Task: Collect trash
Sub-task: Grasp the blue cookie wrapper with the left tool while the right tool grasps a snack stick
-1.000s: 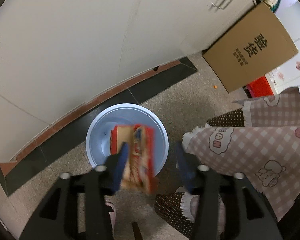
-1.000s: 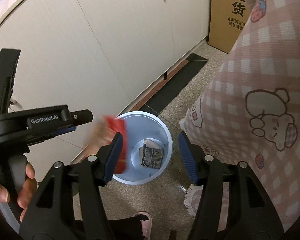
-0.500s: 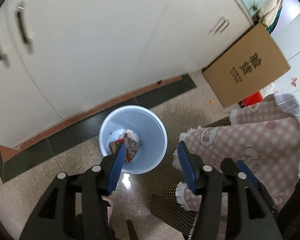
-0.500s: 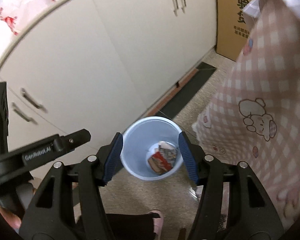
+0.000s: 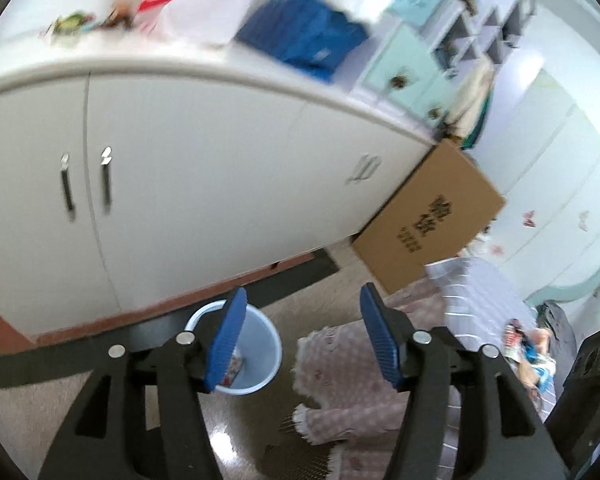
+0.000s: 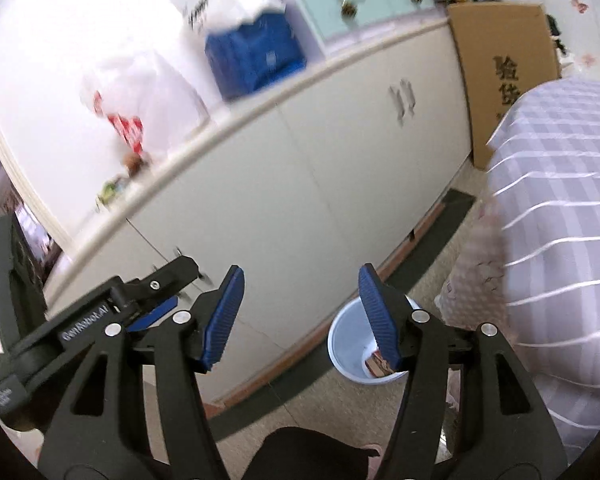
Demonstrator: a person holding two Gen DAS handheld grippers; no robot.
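Note:
A light blue trash bin (image 5: 260, 354) stands on the floor by the white cabinet; it also shows in the right wrist view (image 6: 350, 350). Crumpled red and printed wrappers (image 5: 235, 368) lie inside it, also seen in the right wrist view (image 6: 376, 362). My left gripper (image 5: 302, 338) is open and empty, high above the bin. My right gripper (image 6: 300, 318) is open and empty, also well above the floor. The left gripper's body (image 6: 100, 312) shows at the left of the right wrist view. More wrappers (image 5: 518, 338) lie on the checked cloth at the right.
A white cabinet (image 5: 180, 200) with handles runs along the wall, its top holding a blue bag (image 5: 304, 38) and plastic bags. A cardboard box (image 5: 428, 220) leans at its end. A table with pink checked cloth (image 5: 372, 380) stands right of the bin.
The red wrapper dropped from my left gripper into the bin. Both grippers have since risen and tilted up, so the cabinet top has come into view.

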